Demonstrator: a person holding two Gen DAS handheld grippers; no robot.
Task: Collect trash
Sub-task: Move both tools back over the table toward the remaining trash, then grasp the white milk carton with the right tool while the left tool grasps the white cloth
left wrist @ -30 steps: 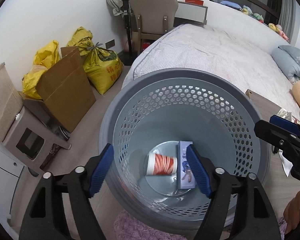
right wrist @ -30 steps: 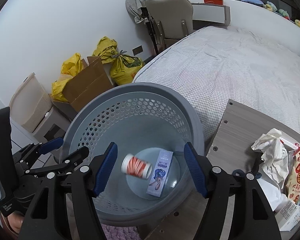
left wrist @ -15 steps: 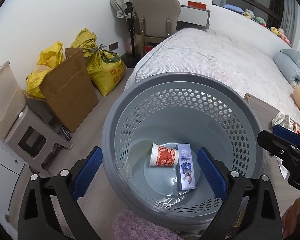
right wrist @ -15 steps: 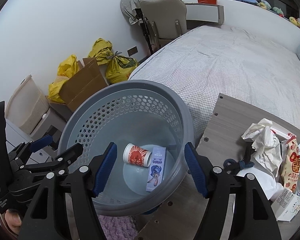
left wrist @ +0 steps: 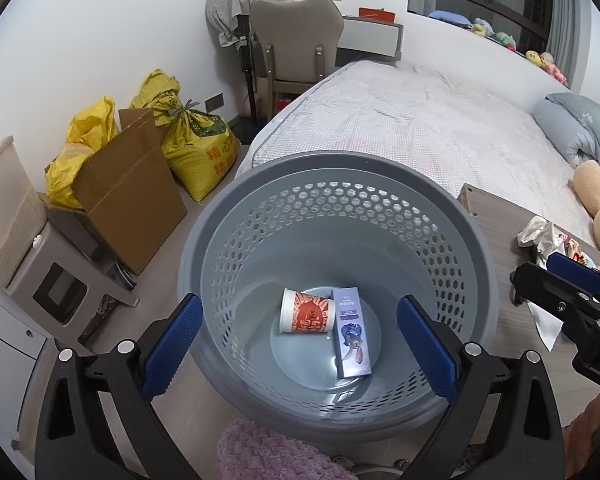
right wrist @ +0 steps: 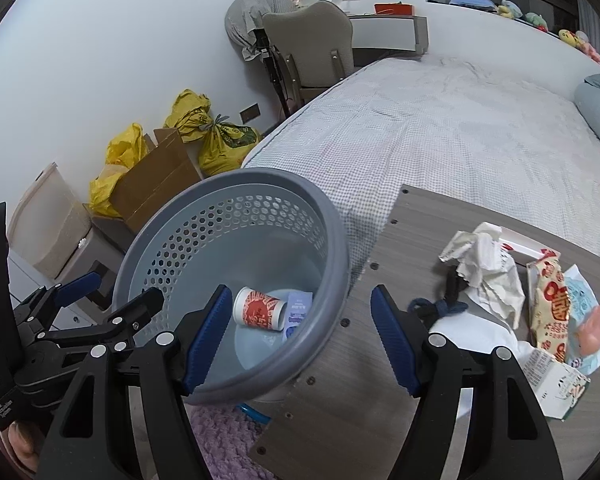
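A grey perforated trash basket (left wrist: 260, 184) stands on the floor beside a wooden table (right wrist: 364, 360). Inside it lie a red-and-white paper cup (left wrist: 307, 316) and a purple carton (left wrist: 352, 332). My left gripper (left wrist: 300, 340) is open and empty above the basket's near rim. My right gripper (right wrist: 300, 340) is open and empty over the basket's right rim and the table edge. On the table lie crumpled paper (right wrist: 484, 264), snack wrappers (right wrist: 552, 304), a small carton (right wrist: 556, 380) and a dark blue cord (right wrist: 440, 306).
A bed (left wrist: 420, 120) lies behind the basket. Yellow bags (left wrist: 196, 140), a cardboard box (left wrist: 128, 188) and a small stool (left wrist: 60, 280) stand at the left wall. A chair (left wrist: 296, 44) stands at the back. A purple rug (left wrist: 268, 456) lies below the basket.
Both grippers have pulled back and up from the basket, and the left has opened wider. The right view has swung right toward the table. The cup has settled on the basket bottom.
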